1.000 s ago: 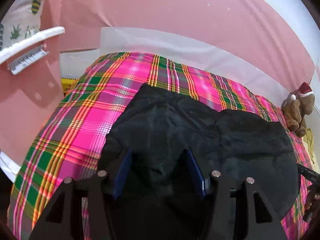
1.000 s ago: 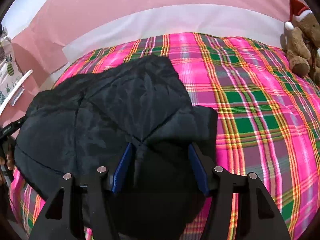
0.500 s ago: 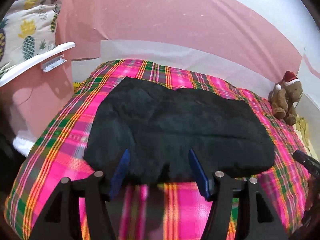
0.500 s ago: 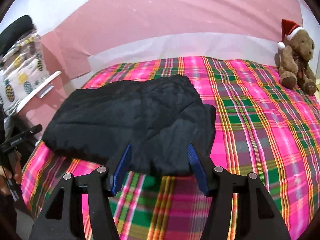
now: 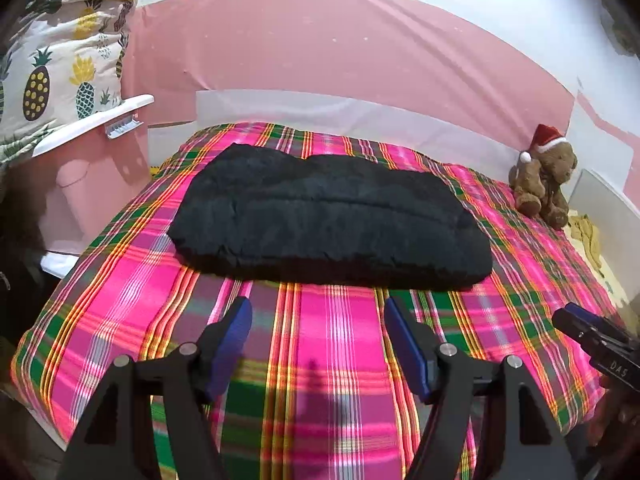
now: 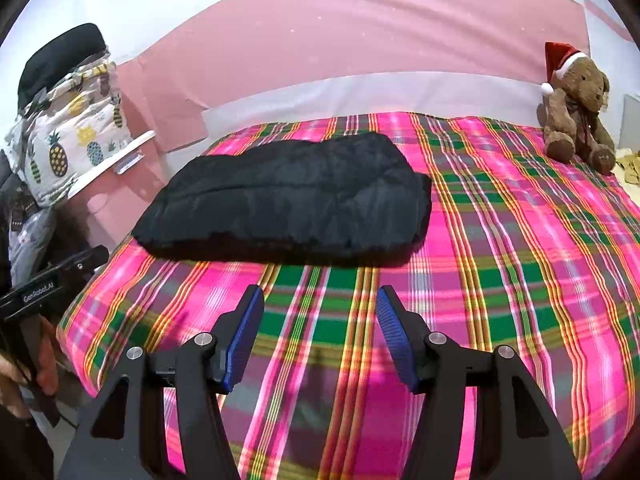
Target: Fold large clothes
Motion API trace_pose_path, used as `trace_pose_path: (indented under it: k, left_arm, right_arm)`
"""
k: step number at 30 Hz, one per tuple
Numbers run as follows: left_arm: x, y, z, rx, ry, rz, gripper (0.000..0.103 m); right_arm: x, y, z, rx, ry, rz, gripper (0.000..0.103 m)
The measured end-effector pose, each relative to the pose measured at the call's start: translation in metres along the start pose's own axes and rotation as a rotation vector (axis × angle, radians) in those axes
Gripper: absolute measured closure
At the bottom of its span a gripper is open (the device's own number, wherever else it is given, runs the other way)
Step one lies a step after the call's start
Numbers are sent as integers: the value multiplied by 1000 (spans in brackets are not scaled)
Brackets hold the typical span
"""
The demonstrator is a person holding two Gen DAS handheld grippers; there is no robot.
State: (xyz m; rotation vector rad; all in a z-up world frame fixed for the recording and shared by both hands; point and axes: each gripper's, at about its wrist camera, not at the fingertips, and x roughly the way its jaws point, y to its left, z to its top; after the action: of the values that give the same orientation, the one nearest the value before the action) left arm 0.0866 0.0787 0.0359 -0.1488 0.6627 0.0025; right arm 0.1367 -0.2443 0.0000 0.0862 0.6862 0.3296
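A black padded jacket (image 5: 328, 216) lies folded into a long flat bundle across the pink plaid bedspread (image 5: 336, 344); the right wrist view shows the jacket (image 6: 288, 200) left of centre. My left gripper (image 5: 318, 308) hovers over bare plaid in front of the jacket's near edge, its jaws opening and nothing between the blue pads. Likewise clear of the jacket, my right gripper (image 6: 320, 296) stands open with nothing in it. At the right edge of the left wrist view the right gripper's black body (image 5: 592, 340) shows.
A brown teddy bear (image 6: 576, 104) in a red Santa hat sits at the bed's far right corner. A pineapple-print cushion (image 5: 52, 76) rests on a white shelf to the left. A pink headboard (image 5: 340, 48) runs behind the bed. A hand (image 6: 16, 368) holds the left tool.
Both grippers have let go of the jacket and drawn back from it toward the bed's near edge. The jacket now lies flat, and more of the bedspread shows in front of it.
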Motion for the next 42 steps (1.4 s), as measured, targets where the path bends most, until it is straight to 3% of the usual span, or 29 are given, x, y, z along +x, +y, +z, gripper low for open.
trace_pose_path:
  k: [12,42]
  left_arm:
    - [-19,-1,-29,-21,18,35,33]
    - [5,-1,-42,-23,75,83,33]
  right_arm:
    - [-23,27,-24,-58,3,-14,44]
    - [3,36,-29,-100,64,-31,44]
